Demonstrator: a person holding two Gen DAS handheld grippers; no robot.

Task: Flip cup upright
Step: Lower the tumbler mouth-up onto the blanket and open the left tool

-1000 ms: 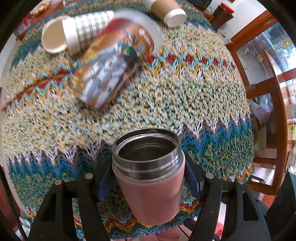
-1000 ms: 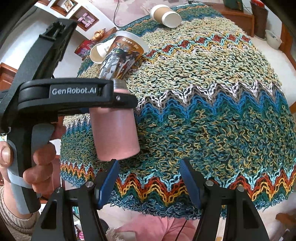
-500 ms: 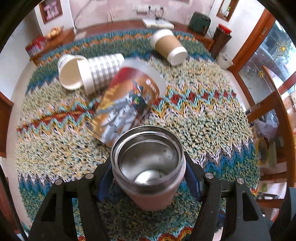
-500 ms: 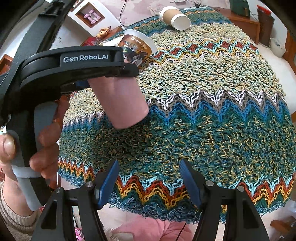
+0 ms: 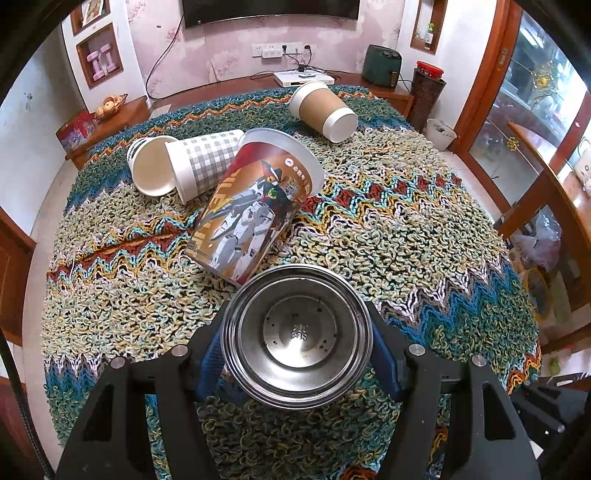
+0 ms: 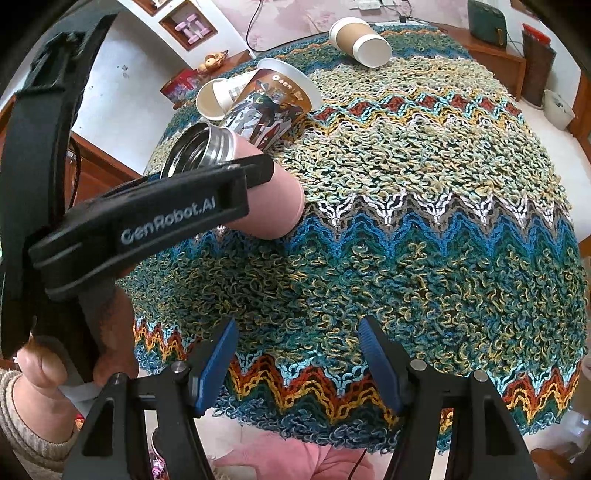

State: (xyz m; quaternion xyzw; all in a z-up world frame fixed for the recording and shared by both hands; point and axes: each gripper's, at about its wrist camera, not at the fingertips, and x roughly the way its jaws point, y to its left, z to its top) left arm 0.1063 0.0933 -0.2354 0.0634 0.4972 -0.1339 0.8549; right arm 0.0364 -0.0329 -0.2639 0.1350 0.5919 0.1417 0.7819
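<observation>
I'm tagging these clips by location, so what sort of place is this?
Most likely a home living or dining room. A wall-mounted TV hangs over a wooden sideboard with a set-top box, a glass-fronted cabinet stands at one side, and the cups lie on a round table under a knitted zigzag cover.

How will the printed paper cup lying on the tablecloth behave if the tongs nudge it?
The printed paper cup looks light, so likely shifts easily. Lying on its side and tapered, it may roll in a curve, though the looped tablecloth probably damps that. Thin walls could dent.

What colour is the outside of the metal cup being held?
Pink, with a bare steel threaded neck; the right wrist view shows the pink steel cup best.
</observation>
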